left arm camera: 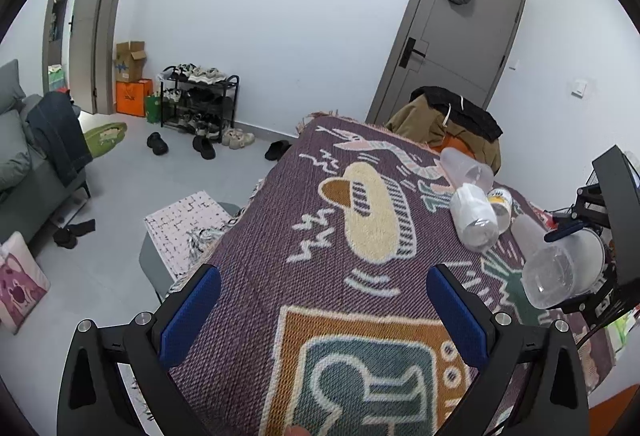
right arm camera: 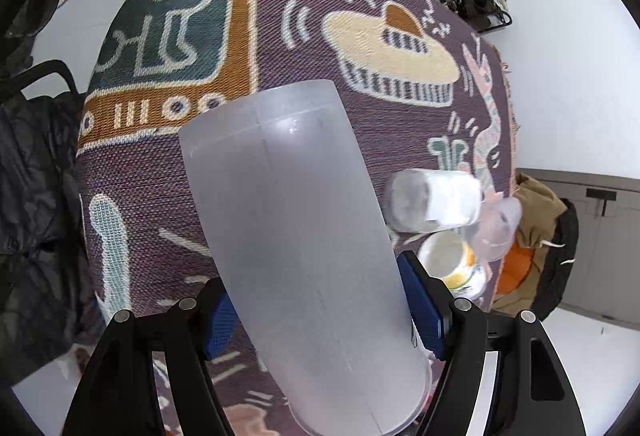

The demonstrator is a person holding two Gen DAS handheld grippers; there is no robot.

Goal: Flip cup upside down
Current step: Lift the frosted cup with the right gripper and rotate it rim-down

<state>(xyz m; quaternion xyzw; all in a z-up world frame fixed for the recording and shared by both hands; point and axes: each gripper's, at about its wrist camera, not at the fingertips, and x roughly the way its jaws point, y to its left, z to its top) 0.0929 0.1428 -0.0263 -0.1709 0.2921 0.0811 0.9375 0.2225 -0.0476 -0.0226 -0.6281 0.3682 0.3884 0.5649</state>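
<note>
My right gripper (right arm camera: 320, 312) is shut on a tall frosted plastic cup (right arm camera: 296, 220) and holds it above the patterned cloth (right arm camera: 256, 47), its closed base pointing away from the camera. In the left wrist view the same cup (left arm camera: 560, 272) shows at the right edge, tilted in the right gripper (left arm camera: 576, 228), with its open mouth facing the camera. My left gripper (left arm camera: 324, 312) is open and empty, hovering over the cloth (left arm camera: 320, 220) near its front left part.
Several other cups lie on their sides on the cloth: a white one (left arm camera: 474, 222), a clear one (left arm camera: 466, 165) and a yellow-printed one (left arm camera: 500, 201). A jacket (left arm camera: 452, 123) hangs at the table's far end. A stool (left arm camera: 180, 232) stands left of the table.
</note>
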